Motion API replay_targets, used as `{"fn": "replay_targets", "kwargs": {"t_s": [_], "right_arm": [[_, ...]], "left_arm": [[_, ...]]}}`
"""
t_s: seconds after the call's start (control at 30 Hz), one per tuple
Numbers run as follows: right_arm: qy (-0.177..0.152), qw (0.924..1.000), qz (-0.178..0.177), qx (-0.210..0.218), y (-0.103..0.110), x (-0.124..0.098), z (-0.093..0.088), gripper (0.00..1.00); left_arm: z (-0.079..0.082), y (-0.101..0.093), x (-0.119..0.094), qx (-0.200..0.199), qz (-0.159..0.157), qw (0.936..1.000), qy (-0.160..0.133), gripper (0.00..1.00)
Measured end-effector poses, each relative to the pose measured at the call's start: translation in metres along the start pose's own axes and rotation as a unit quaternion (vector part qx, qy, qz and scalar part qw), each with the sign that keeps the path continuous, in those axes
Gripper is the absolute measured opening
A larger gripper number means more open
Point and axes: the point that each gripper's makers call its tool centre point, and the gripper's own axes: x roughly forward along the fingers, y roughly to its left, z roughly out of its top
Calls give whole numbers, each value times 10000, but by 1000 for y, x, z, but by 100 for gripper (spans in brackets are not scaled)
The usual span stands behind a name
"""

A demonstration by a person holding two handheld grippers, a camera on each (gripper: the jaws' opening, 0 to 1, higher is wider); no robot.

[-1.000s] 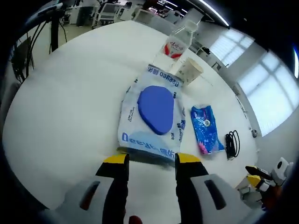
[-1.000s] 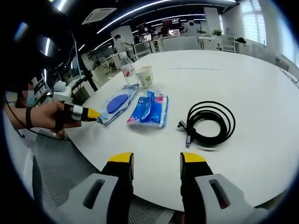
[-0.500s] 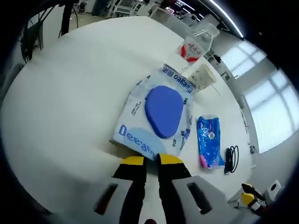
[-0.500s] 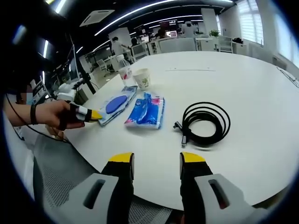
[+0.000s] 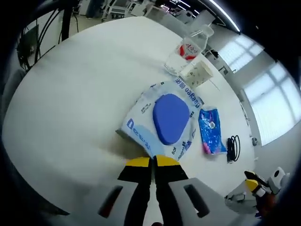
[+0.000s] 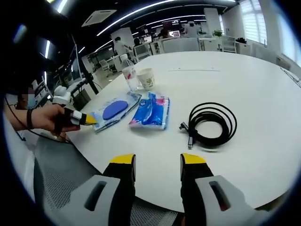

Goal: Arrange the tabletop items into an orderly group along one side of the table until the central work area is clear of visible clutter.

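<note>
A white and blue wet wipes pack with a blue oval lid lies on the round white table. My left gripper is shut on the pack's near edge. In the right gripper view the same pack sits near the table's edge, with the left gripper pinching it and a hand behind. My right gripper stands open over the table's near edge with nothing between its fingers. A small blue packet lies just beside the wipes pack.
A coiled black cable lies right of the blue packet. A plastic bottle and a paper cup stand behind the packs. Bare tabletop stretches far back and right. Office desks and chairs surround the table.
My left gripper has gone from open to shut on the wipes pack's near edge. The pack has turned and slid a little toward the table's edge. The right gripper stays open.
</note>
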Motion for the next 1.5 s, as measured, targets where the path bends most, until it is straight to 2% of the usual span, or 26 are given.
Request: {"fn": "replay_targets", "kwargs": {"t_s": [0.13, 0.23, 0.47, 0.63, 0.73, 0.77, 0.83, 0.87, 1.07, 1.17, 1.23, 1.5], "right_arm": [[22, 10000, 46, -25, 3, 3, 0, 36], [38, 9999, 118, -86, 8, 8, 1, 36], [100, 9988, 365, -317, 24, 23, 8, 35], [185, 9971, 555, -479, 36, 36, 12, 35], [223, 9963, 634, -535, 40, 42, 14, 35], [224, 9960, 669, -556, 43, 46, 16, 35], [254, 9951, 752, -590, 47, 52, 17, 35], [267, 9947, 776, -622, 49, 54, 18, 35], [418, 9907, 990, -835, 63, 68, 17, 34], [471, 9897, 1090, -798, 70, 78, 16, 34], [489, 9888, 1173, -783, 76, 85, 17, 34], [561, 9866, 1383, -663, 99, 115, 21, 33]], "left_arm": [[-4, -3, -2, 43, -158, 9998, 108, 0], [-6, 3, -4, 61, -231, 9995, 212, 0], [-8, 18, -13, 646, -172, 9969, 415, 0], [-11, 25, -20, 1295, -163, 9893, 652, 0], [-15, 27, -23, 1501, -240, 9852, 797, 0], [-19, 27, -25, 1633, -342, 9817, 916, 0], [-19, 30, -26, 1602, -391, 9819, 929, 0], [-22, 32, -27, 1699, -423, 9791, 1034, 0], [-20, 37, -33, 1944, -444, 9741, 1069, 0], [-24, 40, -35, 2159, -503, 9678, 1194, 0], [-26, 42, -37, 2482, -490, 9588, 1289, 0], [-34, 46, -40, 2765, -573, 9469, 1536, 0]]}}
